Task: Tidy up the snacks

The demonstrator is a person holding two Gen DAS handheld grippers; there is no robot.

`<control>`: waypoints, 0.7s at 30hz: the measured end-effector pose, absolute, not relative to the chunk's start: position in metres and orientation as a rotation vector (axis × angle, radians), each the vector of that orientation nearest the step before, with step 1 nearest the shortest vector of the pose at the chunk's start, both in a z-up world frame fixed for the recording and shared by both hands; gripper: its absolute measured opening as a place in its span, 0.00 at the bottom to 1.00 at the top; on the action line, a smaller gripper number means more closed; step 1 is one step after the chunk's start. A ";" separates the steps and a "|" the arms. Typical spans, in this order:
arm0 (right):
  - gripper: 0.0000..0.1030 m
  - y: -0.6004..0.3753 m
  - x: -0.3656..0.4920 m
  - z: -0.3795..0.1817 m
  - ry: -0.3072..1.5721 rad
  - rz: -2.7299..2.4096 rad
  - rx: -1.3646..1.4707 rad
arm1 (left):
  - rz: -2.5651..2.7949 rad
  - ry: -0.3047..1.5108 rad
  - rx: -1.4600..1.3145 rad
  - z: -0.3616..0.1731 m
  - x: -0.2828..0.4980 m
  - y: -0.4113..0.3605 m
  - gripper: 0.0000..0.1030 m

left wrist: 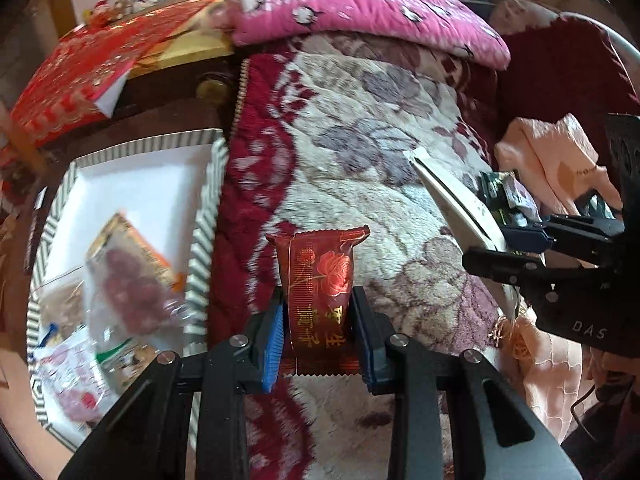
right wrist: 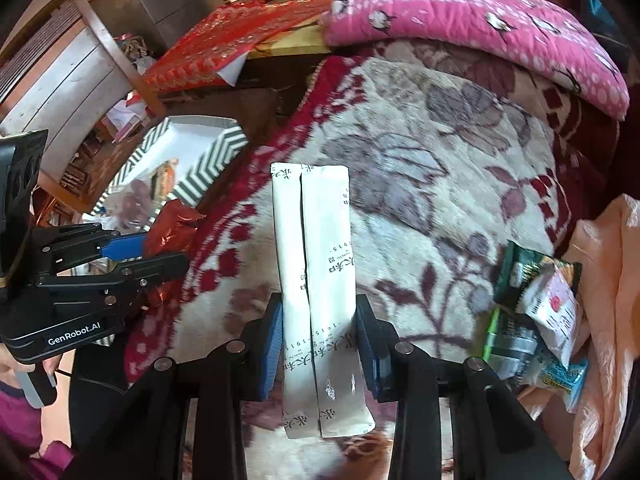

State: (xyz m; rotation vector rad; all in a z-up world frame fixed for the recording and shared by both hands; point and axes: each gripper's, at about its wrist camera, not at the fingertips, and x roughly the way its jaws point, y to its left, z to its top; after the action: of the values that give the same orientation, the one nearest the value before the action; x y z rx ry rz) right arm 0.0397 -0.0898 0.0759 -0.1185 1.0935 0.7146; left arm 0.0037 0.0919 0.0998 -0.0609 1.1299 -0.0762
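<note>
Snacks are held in both grippers above a floral fleece blanket (left wrist: 360, 140).

Left wrist view: a red rose-printed snack packet (left wrist: 320, 280) is clamped upright between the blue pads of the left gripper (left wrist: 320, 344), lifted clear of the blanket, apparently so it can be carried. A striped-rim box (left wrist: 204, 240) is seen just left of the blanket edge, already holding several packets, including a bag of red dates (left wrist: 128, 276); it is judged the collection spot. The right gripper (left wrist: 516, 248) is visible at the right edge.

Right wrist view: two long white sachets (right wrist: 316, 300) are pinched side by side in the right gripper (right wrist: 320, 344), ends sticking out both ways. Loose packets (right wrist: 536, 308) are left on the blanket at right, near a peach cloth (right wrist: 604, 280). The box is seen upper left, behind the left gripper.
</note>
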 end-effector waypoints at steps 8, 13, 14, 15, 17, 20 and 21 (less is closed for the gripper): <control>0.36 -0.052 0.033 0.086 1.086 0.766 -0.155 | 0.012 1.089 -0.086 0.113 -0.012 0.125 0.29; 0.36 -0.031 0.029 0.091 1.076 0.794 -0.167 | 0.056 1.079 -0.110 0.117 -0.020 0.145 0.29; 0.36 -0.026 0.028 0.092 1.079 0.803 -0.171 | 0.062 1.076 -0.116 0.117 -0.022 0.149 0.29; 0.36 -0.023 0.027 0.092 1.080 0.808 -0.174 | 0.070 1.074 -0.123 0.118 -0.024 0.153 0.29; 0.36 -0.012 0.026 0.094 1.080 0.822 -0.187 | 0.089 1.072 -0.132 0.118 -0.026 0.161 0.29; 0.36 0.002 0.024 0.096 1.081 0.845 -0.202 | 0.116 1.071 -0.151 0.119 -0.030 0.175 0.29; 0.36 0.008 0.023 0.097 1.079 0.851 -0.212 | 0.130 1.069 -0.159 0.119 -0.032 0.181 0.29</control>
State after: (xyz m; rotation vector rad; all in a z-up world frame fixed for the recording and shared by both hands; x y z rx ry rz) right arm 0.0230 0.0084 0.0969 -0.2115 1.0792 0.8515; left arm -0.0321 0.1810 0.1191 -0.1589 1.0695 0.1301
